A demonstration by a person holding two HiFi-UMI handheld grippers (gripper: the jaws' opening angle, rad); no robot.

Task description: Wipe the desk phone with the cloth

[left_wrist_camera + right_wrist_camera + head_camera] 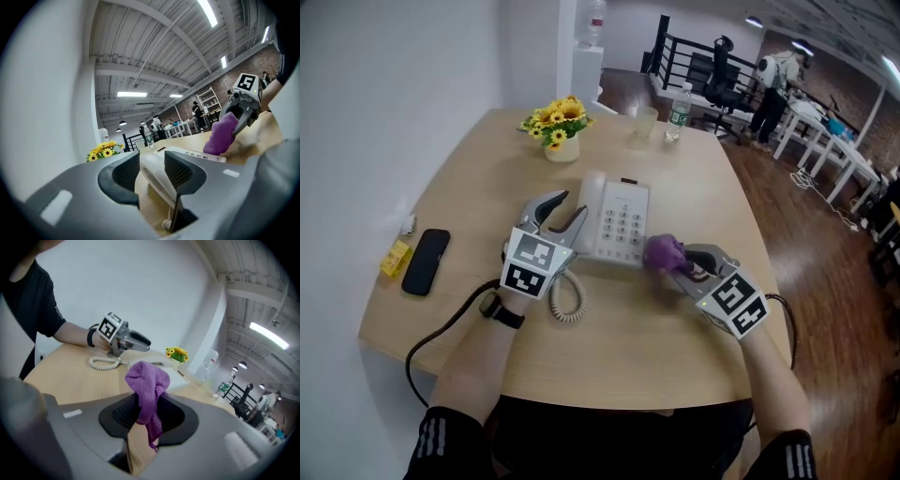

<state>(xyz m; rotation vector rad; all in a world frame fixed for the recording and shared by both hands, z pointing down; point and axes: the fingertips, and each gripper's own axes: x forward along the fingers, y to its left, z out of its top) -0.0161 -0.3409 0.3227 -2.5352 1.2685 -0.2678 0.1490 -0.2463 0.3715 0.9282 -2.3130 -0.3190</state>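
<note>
The light wooden table (675,347) carries the white push-button desk phone (630,195). My left claw (565,214) stands released at the phone's left side, jaws apart, with the handset (157,180) in line with the gap but not clamped. My right claw (682,262) is clenched on the bunched purple cloth (663,251), which meets the phone's near right corner.

Procedure, as I judge it:
- Brace the phone from its left.
- Draw the cloth across the keypad (623,227) in light, overlapping passes.
- Keep clear of the coiled cord (567,300) at the phone's front left.

Not determinable:
- whether my left pads touch the handset
- the phone's left flank, which is hidden behind that claw
</note>
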